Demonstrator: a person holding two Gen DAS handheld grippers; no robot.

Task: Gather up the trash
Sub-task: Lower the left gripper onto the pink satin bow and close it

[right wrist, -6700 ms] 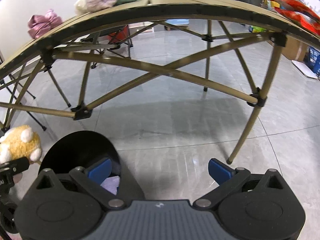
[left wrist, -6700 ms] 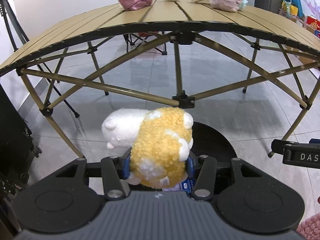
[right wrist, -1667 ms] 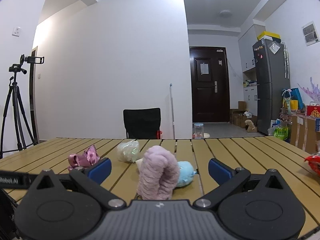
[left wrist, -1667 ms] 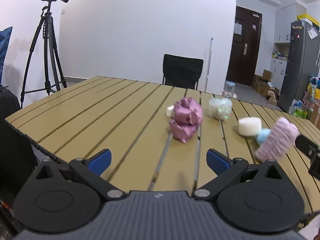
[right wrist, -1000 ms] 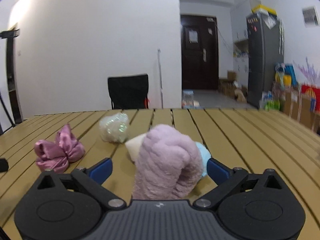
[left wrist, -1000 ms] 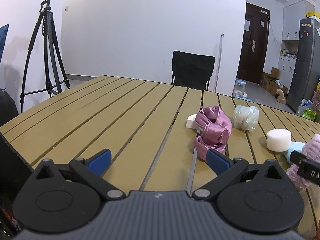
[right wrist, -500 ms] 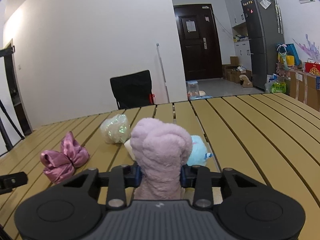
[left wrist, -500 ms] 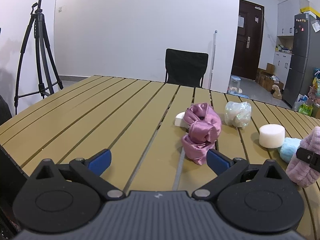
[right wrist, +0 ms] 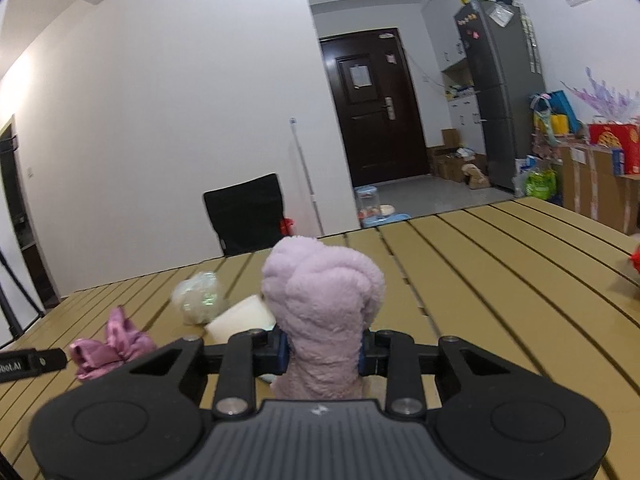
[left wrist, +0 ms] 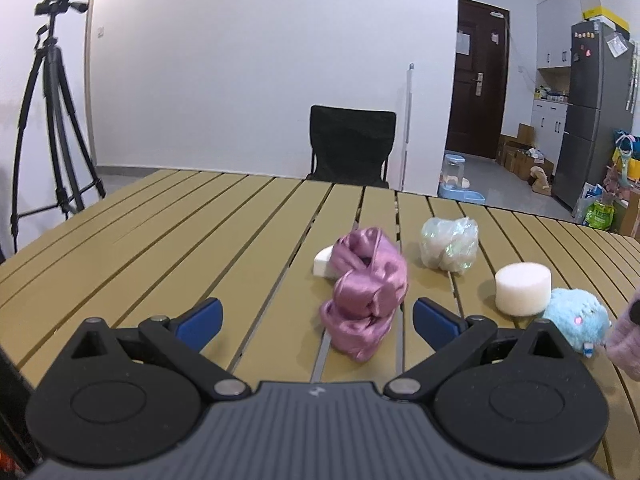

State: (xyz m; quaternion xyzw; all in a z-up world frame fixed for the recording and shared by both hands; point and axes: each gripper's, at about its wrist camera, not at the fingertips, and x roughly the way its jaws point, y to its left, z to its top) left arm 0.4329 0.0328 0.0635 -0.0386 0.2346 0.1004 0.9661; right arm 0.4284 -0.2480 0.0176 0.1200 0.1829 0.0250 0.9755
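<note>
My right gripper (right wrist: pixel 322 354) is shut on a fluffy lilac plush (right wrist: pixel 324 312) and holds it upright, lifted over the slatted tan table (right wrist: pixel 500 280). The plush's edge shows at the far right of the left wrist view (left wrist: pixel 628 344). My left gripper (left wrist: pixel 316 318) is open and empty, low over the table (left wrist: pixel 160 240); a crumpled pink satin cloth (left wrist: pixel 366 292) lies between its fingertips, nearer the right one. The cloth also shows in the right wrist view (right wrist: pixel 112 342).
On the table lie a clear plastic wad (left wrist: pixel 450 242), a white foam cylinder (left wrist: pixel 522 288), a white foam piece (left wrist: pixel 325 262) behind the cloth and a blue plush (left wrist: pixel 576 322). A black chair (left wrist: pixel 352 146) stands beyond the table and a tripod (left wrist: pixel 48 120) at the left.
My right gripper has shut on the lilac plush and lifted it. My left gripper has come up from the floor bin, where it held a yellow plush, and now faces the pink cloth, open.
</note>
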